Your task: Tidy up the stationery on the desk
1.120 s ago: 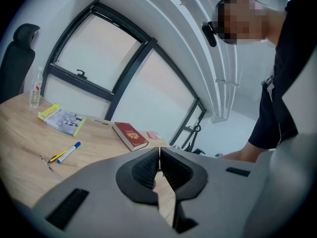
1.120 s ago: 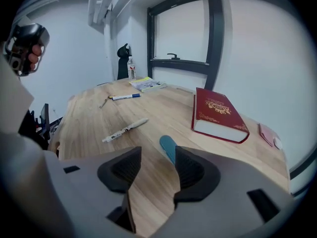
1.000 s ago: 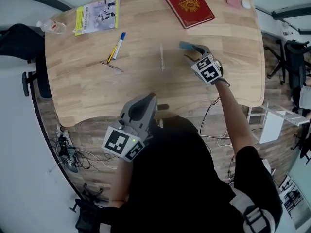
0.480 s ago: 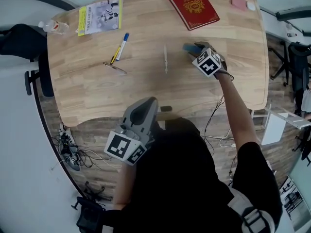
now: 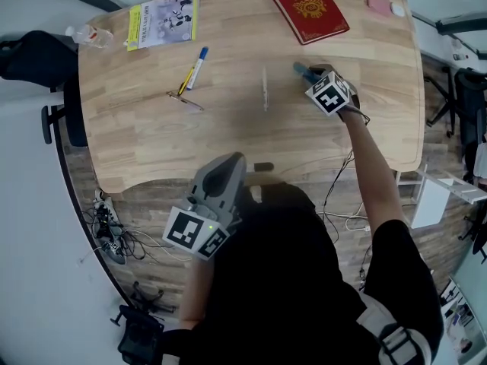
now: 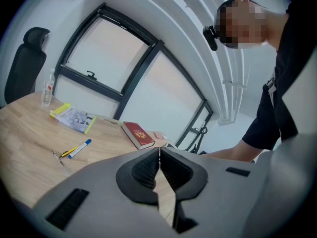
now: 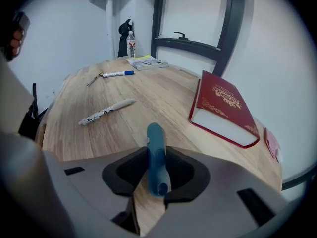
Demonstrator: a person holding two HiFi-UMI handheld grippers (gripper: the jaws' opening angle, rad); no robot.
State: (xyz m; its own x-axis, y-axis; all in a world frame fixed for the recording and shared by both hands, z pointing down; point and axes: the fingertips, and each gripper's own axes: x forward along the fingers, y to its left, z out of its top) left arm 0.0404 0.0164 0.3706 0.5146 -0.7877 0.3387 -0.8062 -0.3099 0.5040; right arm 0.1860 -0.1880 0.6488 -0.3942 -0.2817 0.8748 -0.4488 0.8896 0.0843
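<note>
My right gripper [image 7: 157, 168] is shut on a teal utility knife [image 7: 156, 155], held over the right part of the wooden desk [image 5: 350, 139]; in the head view the teal utility knife [image 5: 301, 70] pokes out past the right gripper [image 5: 313, 77]. A white pen [image 5: 265, 90] lies left of it, the same white pen [image 7: 106, 111] showing ahead in the right gripper view. A blue-capped marker [image 5: 198, 65] and a yellow pencil [image 5: 185, 81] lie further left, with a thin dark pen [image 5: 185, 101] below them. My left gripper [image 5: 228, 175] is shut and empty, held off the desk's near edge.
A red book [image 5: 306, 6] lies at the desk's far side, a pink eraser-like item [image 5: 378, 0] at the far right corner. A yellow-edged booklet [image 5: 162, 20] and a water bottle [image 5: 85, 33] sit far left. A black office chair [image 5: 42, 55] stands left.
My right gripper has moved slightly away from me toward the red book, carrying the teal knife. The left gripper has stayed put.
</note>
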